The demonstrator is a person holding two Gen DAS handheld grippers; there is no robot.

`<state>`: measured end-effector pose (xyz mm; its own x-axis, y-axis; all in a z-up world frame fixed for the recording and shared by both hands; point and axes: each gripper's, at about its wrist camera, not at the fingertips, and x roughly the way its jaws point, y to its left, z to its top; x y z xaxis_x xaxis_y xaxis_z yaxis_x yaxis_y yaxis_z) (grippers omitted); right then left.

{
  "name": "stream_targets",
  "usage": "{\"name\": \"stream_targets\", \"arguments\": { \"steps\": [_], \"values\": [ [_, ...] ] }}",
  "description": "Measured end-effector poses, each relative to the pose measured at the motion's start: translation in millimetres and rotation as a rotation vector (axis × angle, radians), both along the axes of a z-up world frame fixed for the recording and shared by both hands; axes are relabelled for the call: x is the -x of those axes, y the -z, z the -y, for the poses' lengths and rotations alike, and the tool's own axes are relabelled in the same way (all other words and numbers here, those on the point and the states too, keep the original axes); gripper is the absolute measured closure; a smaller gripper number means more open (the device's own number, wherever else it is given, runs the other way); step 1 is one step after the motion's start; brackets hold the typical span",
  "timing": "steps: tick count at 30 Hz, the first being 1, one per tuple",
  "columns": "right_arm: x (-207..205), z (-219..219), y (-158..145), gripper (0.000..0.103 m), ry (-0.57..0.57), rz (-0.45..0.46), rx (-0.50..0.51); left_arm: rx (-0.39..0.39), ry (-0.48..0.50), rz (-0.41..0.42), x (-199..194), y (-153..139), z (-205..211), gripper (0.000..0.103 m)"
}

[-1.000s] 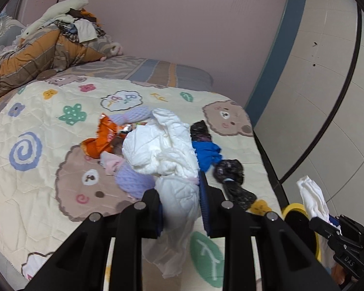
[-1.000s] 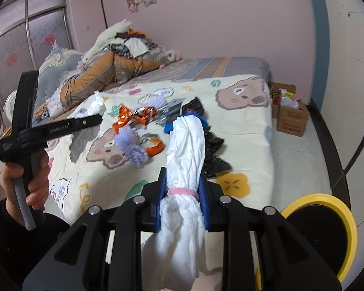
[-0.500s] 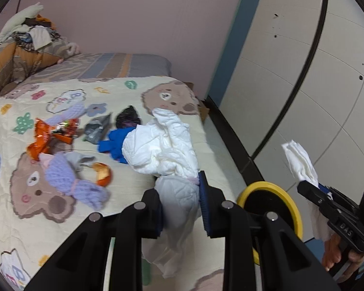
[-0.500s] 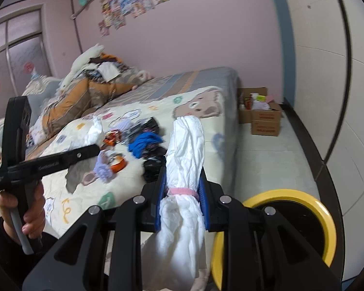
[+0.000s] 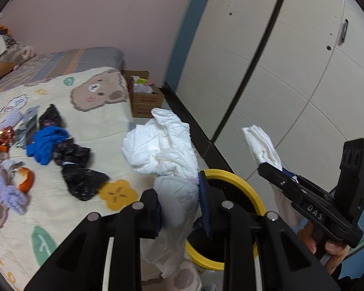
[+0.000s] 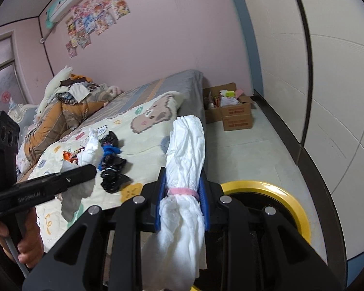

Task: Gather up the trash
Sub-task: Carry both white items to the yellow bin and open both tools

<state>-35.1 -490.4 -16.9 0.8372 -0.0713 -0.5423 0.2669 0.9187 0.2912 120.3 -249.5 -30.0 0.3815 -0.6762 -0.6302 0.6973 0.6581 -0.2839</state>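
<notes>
Both grippers — left gripper (image 5: 179,201), right gripper (image 6: 182,200) — clamped white diapers (image 6: 185,155) standing lengthwise up between jaws — above the bin (image 6: 276,191).

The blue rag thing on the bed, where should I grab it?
Grab the blue cloth at its bunched-up middle, coming straight down from above. It lies crumpled on the quilt, so the raised folds give a gripper something to pinch. Its right edge touches the black bag, so stay left of that.
</notes>
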Motion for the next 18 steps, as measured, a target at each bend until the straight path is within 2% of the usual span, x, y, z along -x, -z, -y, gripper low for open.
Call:
{"name": "stream_targets", "arguments": {
  "steps": [2, 5, 12, 15, 18],
  "values": [
    [5, 7, 2, 0.08, 0.013, 0.002, -0.007, -0.02, 0.034, 0.009, 7, 4, 16, 0.08],
    [15, 19, 7, 0.079, 0.035, -0.001, -0.012, -0.03, 0.08, -0.023, 15, 13, 36, 0.08],
    [25, 42, 19, 0.079, 0.066, -0.021, -0.045, -0.055, 0.151, -0.094, 27, 39, 63, 0.079],
    [29, 49, 22, 0.079, 0.08, -0.02, -0.059, -0.066, 0.17, -0.1, 33, 44, 70, 0.079],
    [34, 54, 24, 0.079, 0.099, -0.021, -0.069, -0.065, 0.166, -0.092, 36, 45, 70, 0.073]
  ]
}}
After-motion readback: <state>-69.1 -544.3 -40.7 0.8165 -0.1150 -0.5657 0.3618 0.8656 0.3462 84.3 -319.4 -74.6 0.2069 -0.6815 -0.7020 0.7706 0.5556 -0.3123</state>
